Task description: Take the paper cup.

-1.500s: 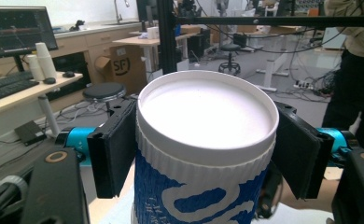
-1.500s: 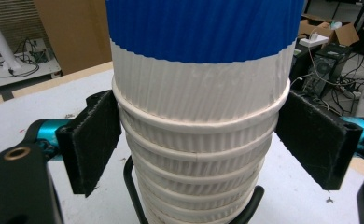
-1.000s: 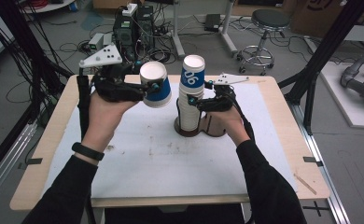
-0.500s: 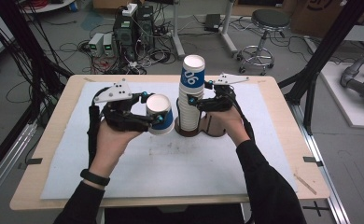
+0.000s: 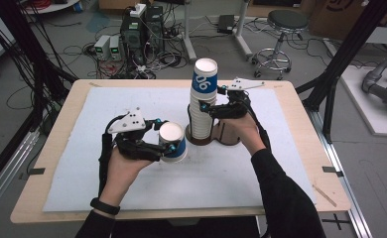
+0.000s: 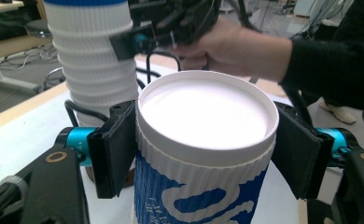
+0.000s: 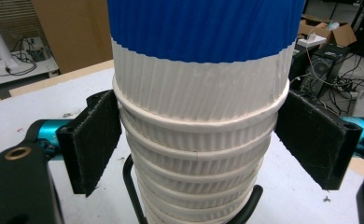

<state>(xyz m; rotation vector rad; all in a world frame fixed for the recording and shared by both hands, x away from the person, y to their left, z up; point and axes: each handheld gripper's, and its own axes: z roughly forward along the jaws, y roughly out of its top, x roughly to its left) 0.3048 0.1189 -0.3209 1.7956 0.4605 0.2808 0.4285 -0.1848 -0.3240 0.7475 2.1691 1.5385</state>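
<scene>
My left gripper [image 5: 164, 141] is shut on a blue-and-white ribbed paper cup [image 5: 174, 135], held upside down low over the white mat, left of and nearer than the stack. In the left gripper view both pads press the sides of the cup [image 6: 203, 140] just below its white base. A tall stack of upside-down cups [image 5: 201, 106] stands on a wooden base [image 5: 227, 134] at the table's middle. My right gripper [image 5: 208, 105] is shut on that stack; in the right gripper view its pads [image 7: 96, 140] touch the white rims of the stack [image 7: 199, 93]. I cannot tell whether the held cup touches the mat.
A white mat [image 5: 107, 104] covers most of the wooden table [image 5: 305, 148]. A black wire loop [image 7: 131, 186] rises beside the foot of the stack. On the floor behind the table are computers [image 5: 137, 29], cables and a stool [image 5: 283, 22]. Black frame posts stand at both sides.
My left gripper has come down with the cup, from level with the top of the stack to just above the mat. The right gripper and the stack have stayed still.
</scene>
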